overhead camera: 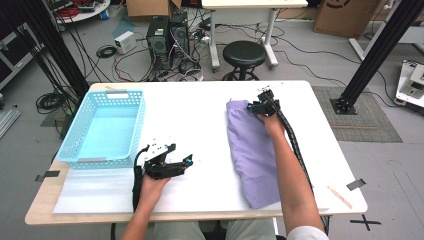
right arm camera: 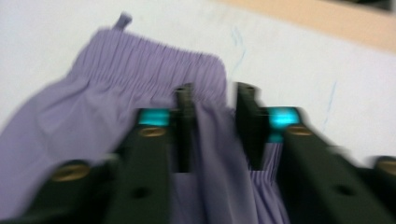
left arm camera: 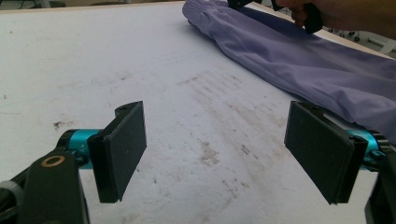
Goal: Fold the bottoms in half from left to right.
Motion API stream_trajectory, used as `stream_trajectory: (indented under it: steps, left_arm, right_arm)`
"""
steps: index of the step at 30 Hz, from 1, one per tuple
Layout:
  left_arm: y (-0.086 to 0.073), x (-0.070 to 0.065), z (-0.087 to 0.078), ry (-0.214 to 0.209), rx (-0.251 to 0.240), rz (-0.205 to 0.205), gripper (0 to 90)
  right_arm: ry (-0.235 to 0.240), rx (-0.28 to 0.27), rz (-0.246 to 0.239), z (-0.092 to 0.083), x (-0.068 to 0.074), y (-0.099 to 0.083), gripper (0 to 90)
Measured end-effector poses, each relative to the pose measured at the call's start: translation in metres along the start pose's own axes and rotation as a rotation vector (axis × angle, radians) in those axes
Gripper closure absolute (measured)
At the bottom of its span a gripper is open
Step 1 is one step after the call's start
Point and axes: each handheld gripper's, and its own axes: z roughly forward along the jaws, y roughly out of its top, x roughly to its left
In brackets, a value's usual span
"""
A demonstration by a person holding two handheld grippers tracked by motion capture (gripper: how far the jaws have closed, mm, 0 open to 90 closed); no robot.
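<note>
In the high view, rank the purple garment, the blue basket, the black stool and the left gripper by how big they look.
1. Blue basket and purple garment: similar, too close to rank; the person's arm covers part of the garment.
2. Black stool, though it stands farther from the camera, so its true size is unsure.
3. Left gripper.

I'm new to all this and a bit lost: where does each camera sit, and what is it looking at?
High view: above the person's side of the table, looking forward and down; both forearms, the basket.
Left tool view: rides the left tool, looking low across the table; its open jaws.
Right tool view: rides the right tool, looking down at the waistband, cloth between its jaws.
All three share the purple garment.
</note>
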Motion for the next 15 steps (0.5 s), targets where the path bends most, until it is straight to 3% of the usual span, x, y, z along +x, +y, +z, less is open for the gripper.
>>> stream_trajectory:
  steps: [1,4,8,11,15]
  left_arm:
    - [0.000,0.000,0.000,0.001,-0.001,-0.002,20.9]
    - [-0.002,0.002,0.000,0.006,-0.004,-0.011,20.9]
    - [-0.002,0.001,-0.001,0.005,-0.003,-0.010,20.9]
    - [-0.001,0.001,0.000,0.004,-0.006,-0.013,20.9]
    - [-0.001,0.002,0.000,0.004,-0.004,-0.012,20.9]
  right_arm:
    - [0.014,0.018,0.006,0.001,-0.001,-0.001,86.1]
    - [0.031,-0.010,-0.006,-0.009,0.000,-0.001,87.7]
    - [0.001,-0.055,-0.034,-0.029,0.001,0.003,87.8]
    - [-0.021,-0.084,-0.019,-0.044,-0.003,0.007,87.8]
    - [-0.089,-0.086,-0.007,-0.057,-0.011,0.005,87.8]
